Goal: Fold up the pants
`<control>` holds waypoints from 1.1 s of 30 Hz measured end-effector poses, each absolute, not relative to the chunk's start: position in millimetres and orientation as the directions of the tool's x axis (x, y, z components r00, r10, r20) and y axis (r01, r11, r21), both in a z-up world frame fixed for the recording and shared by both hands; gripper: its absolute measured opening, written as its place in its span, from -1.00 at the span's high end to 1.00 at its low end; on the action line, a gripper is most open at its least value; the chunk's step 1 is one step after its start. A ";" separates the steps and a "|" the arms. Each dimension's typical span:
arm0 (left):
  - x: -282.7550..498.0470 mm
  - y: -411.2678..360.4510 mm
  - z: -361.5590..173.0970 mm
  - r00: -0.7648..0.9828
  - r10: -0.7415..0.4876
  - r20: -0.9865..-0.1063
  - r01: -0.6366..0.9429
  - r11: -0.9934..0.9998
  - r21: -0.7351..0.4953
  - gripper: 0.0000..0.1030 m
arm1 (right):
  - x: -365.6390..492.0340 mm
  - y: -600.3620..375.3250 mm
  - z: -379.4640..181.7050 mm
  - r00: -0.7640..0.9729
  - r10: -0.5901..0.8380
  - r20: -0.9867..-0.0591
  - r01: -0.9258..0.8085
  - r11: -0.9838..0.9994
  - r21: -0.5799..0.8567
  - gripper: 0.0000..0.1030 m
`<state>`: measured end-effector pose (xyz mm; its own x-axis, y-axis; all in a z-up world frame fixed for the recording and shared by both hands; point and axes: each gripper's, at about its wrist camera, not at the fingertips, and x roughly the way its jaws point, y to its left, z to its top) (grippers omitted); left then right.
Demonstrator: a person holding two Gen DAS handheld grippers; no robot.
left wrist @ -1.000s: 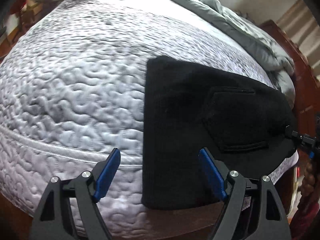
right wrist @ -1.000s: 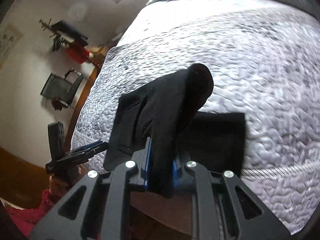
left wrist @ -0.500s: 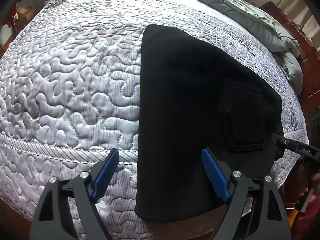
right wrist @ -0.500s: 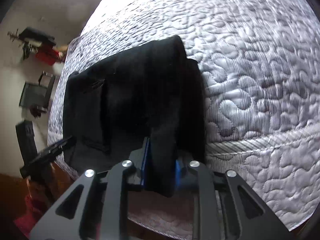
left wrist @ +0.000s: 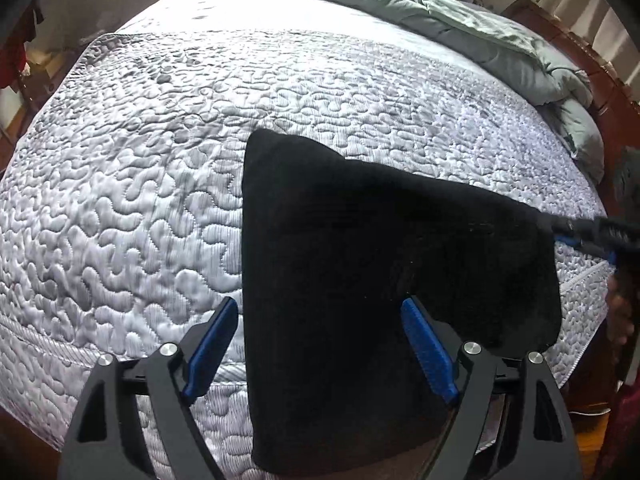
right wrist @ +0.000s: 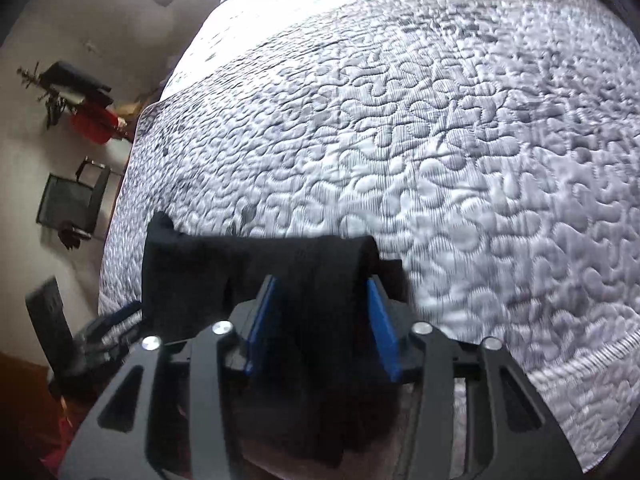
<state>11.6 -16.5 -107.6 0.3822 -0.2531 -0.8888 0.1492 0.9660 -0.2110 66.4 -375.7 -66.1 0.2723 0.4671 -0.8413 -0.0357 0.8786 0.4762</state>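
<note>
The black pants [left wrist: 360, 264] lie folded on the quilted grey bedspread [left wrist: 140, 184], near the bed's front edge and hanging over it. My left gripper [left wrist: 320, 348] is open, its blue pads either side of the pants' left part, holding nothing. My right gripper [right wrist: 320, 320] has its jaws apart with a thick roll of the pants [right wrist: 256, 264] between the blue pads; the right pad stands clear of the cloth. It also shows in the left wrist view [left wrist: 584, 236] at the pants' right corner.
A crumpled grey-green duvet [left wrist: 480, 32] lies at the back right of the bed. A dark wooden bed frame [left wrist: 576, 44] runs along the right. In the right wrist view a black chair [right wrist: 72, 200] and red clothes [right wrist: 94, 122] stand by the left wall.
My right gripper lowered the lifted pants fold onto the bed and its jaws have opened. The pants now lie flatter. My left gripper stayed open, shifting slightly.
</note>
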 end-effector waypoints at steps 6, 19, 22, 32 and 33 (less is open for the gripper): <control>15.8 -16.1 -127.6 0.351 -0.236 -0.906 0.127 0.971 -0.203 -0.64 | 84.9 -385.1 -69.7 0.289 0.567 -0.771 0.004 0.805 0.594 0.90; 2.6 -3.8 -123.6 0.347 -0.266 -0.900 0.111 0.964 -0.242 -0.70 | 51.4 -390.1 -66.4 0.293 0.504 -0.812 0.002 0.850 0.528 0.33; -10.5 2.0 -122.7 0.336 -0.280 -0.899 0.112 0.960 -0.257 -0.70 | 17.4 -391.4 -58.2 0.281 0.542 -0.792 -0.030 0.830 0.557 0.26; -27.0 -2.5 -145.3 0.286 -0.316 -0.905 0.078 0.948 -0.307 -0.71 | -23.4 -368.8 -84.1 0.216 0.651 -0.728 -0.075 0.754 0.653 0.76; -25.6 -4.1 -144.5 0.286 -0.313 -0.906 0.083 0.950 -0.302 -0.71 | -21.8 -367.4 -84.3 0.208 0.677 -0.706 -0.073 0.730 0.679 0.88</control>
<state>-25.6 -4.1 -144.5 0.2855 -0.3134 -0.9057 0.0831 0.9495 -0.3024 -21.8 -367.4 -84.3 0.2085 0.6771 -0.7058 -0.0734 0.7304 0.6791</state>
